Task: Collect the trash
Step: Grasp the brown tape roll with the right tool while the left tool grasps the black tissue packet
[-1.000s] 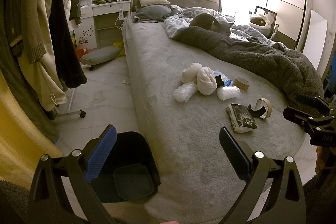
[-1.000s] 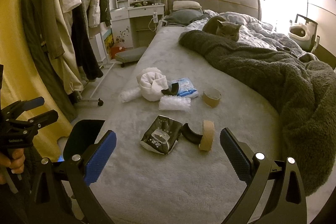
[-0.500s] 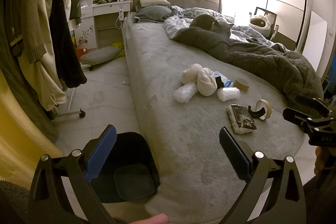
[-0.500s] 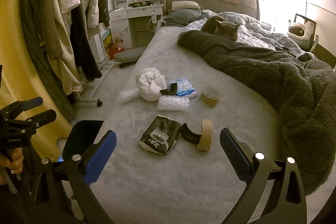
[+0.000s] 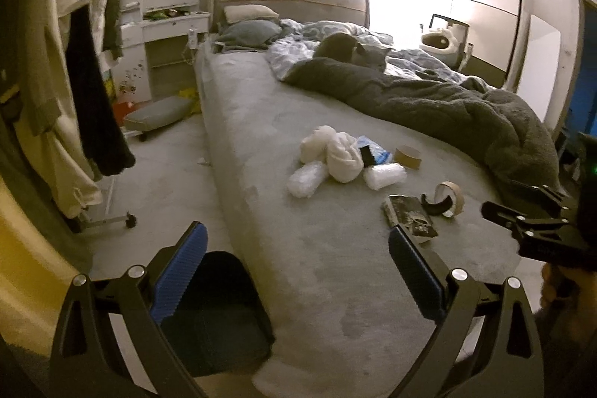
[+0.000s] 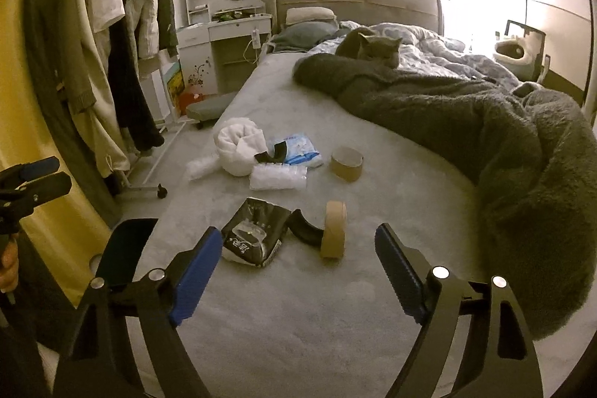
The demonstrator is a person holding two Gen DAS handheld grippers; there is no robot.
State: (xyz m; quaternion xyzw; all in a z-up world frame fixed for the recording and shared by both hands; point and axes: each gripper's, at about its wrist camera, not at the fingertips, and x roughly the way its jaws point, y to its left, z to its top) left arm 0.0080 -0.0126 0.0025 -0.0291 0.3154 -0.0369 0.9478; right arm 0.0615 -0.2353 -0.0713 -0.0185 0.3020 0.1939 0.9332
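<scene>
Black packet [image 6: 255, 237] bears unreadable white characters; left gripper [image 5: 296, 273] and right gripper [image 6: 294, 273] jaws spread.

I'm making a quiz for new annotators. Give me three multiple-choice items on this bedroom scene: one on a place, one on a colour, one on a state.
1. Where is the black bin?
A. on the bed
B. on the floor beside the bed
C. on the dresser

2. What colour are the gripper pads?
A. blue
B. red
C. white

3. The right hand-held gripper is:
A. shut on the tape roll
B. shut on nothing
C. open

Key: B, it stands on the floor against the bed edge; A, both pads show blue; C, its fingers stand wide apart and empty.
</scene>
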